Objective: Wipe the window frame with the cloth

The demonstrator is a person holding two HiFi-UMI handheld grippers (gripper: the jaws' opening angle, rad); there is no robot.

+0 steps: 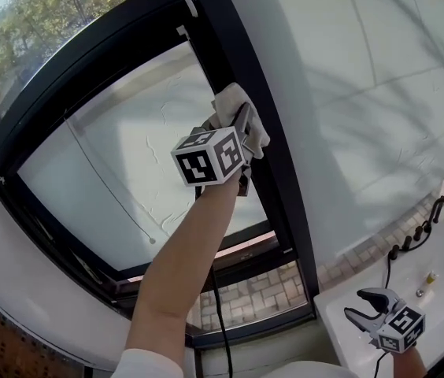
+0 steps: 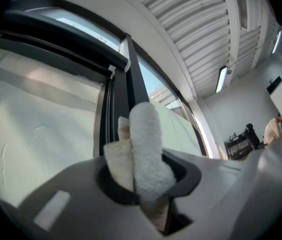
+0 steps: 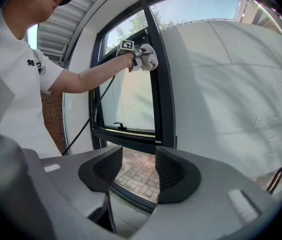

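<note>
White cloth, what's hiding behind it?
The white fluffy cloth lies against the black metal window frame post. The patch of frame right behind it is covered.

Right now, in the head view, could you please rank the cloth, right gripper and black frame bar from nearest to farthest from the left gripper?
1. The cloth, clamped in the left gripper's fingers.
2. The black frame bar, against the cloth.
3. The right gripper, low at the bottom right.

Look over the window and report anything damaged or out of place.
One thing stands out: thin, wavy crack-like lines cross the white surface in the left pane, beside the frame bar. Whether they lie in the glass or behind it cannot be told. The cloth sits normally in the left gripper's jaws.
</note>
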